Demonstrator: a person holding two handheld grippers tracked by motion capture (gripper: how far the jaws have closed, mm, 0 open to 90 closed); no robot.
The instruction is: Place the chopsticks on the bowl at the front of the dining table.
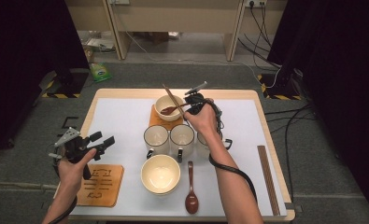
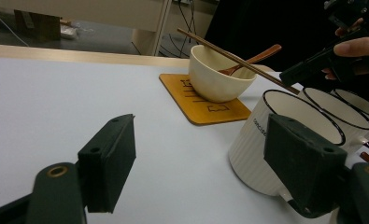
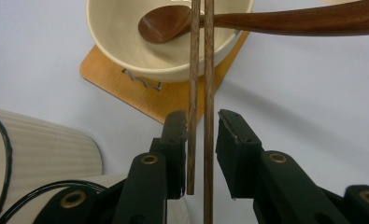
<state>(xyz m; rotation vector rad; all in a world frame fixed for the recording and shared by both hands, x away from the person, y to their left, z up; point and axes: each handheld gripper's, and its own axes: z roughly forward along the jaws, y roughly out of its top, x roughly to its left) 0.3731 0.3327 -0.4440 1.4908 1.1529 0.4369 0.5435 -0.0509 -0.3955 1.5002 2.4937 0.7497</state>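
Note:
A cream bowl (image 1: 169,106) (image 2: 219,74) (image 3: 168,46) sits on a wooden coaster (image 1: 156,121) (image 3: 140,98) at the far middle of the table. A brown spoon (image 1: 170,110) (image 2: 254,58) (image 3: 289,21) lies in it. A pair of chopsticks (image 1: 172,97) (image 2: 229,53) (image 3: 193,70) slants across its rim. My right gripper (image 1: 188,106) (image 3: 202,140) is just right of the bowl, its jaws close on either side of the chopsticks' near ends with slim gaps showing. My left gripper (image 1: 103,138) (image 2: 201,154) hovers wide open over the table's left side, holding nothing.
Three white mugs (image 1: 156,139) (image 1: 182,137) (image 1: 202,144) stand in a row mid-table, the right one partly behind my right arm. A second bowl (image 1: 160,173), a spoon (image 1: 191,191), another coaster (image 1: 100,184) and another chopstick pair (image 1: 267,179) lie nearer the front.

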